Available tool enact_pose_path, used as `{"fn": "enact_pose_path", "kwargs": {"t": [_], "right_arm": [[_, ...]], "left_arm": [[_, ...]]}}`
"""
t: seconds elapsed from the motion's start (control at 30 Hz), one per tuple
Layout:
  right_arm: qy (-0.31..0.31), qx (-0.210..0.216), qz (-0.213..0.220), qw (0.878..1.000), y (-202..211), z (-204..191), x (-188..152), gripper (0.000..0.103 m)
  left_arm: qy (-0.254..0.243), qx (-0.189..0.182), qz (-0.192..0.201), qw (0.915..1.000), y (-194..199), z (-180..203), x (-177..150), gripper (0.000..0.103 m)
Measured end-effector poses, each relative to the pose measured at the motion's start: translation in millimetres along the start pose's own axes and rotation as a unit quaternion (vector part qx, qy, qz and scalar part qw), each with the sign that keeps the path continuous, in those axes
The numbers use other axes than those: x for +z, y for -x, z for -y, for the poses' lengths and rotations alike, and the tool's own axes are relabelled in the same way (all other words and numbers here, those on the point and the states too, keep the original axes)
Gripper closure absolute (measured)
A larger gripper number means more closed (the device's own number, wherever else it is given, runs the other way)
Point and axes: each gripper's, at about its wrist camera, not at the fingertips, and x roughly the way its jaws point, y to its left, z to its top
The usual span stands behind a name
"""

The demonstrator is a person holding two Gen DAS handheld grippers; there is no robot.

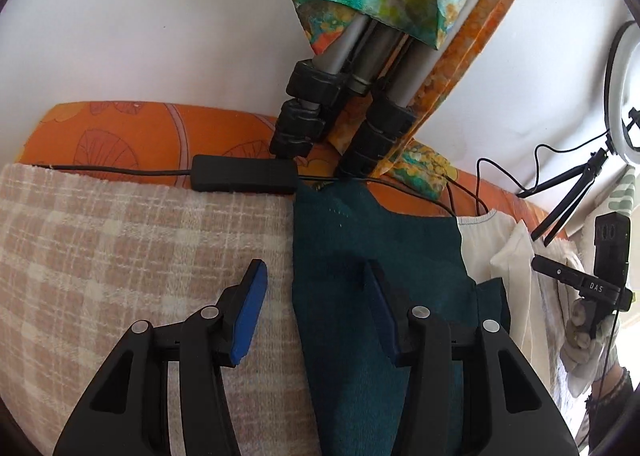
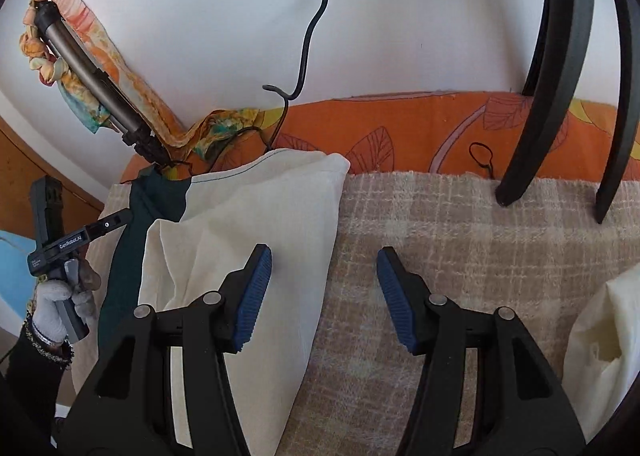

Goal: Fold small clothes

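Note:
A small garment, dark teal on one side and cream on the other, lies flat on a pink checked towel. My left gripper is open and empty above the teal side's left edge. My right gripper is open and empty above the cream side's right edge. The cream part also shows in the left wrist view, and the teal part in the right wrist view. Each gripper is seen from the other's camera, held in a gloved hand.
The towel covers an orange leaf-print surface against a white wall. A tripod draped in colourful cloth and a black power adapter with cables stand at the back. A ring light and dark tripod legs stand right. Another cream cloth lies far right.

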Motion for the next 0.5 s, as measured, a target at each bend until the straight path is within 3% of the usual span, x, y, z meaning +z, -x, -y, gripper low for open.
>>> {"fn": "enact_pose_path", "kwargs": {"t": [0.17, 0.23, 0.3, 0.33, 0.5], "right_arm": [[-0.004, 0.005, 0.007, 1.000, -19, -6, 24, 0.046], [-0.001, 0.004, 0.003, 1.000, -25, -9, 29, 0.066], [0.002, -0.001, 0.000, 1.000, -29, -12, 30, 0.082], [0.004, 0.002, -0.001, 1.000, -29, -14, 30, 0.090], [0.003, 0.013, 0.013, 1.000, -17, -19, 31, 0.096]], "left_arm": [[0.007, -0.009, 0.023, 0.9997, -10, 0, 11, 0.057], [-0.003, -0.008, 0.023, 0.9997, -15, 4, 15, 0.059], [-0.019, -0.009, 0.014, 0.9997, -19, 9, 16, 0.091], [-0.028, -0.002, 0.013, 0.9995, -21, 12, 15, 0.095], [-0.034, -0.009, 0.028, 0.9990, -13, 18, 14, 0.100]]}}
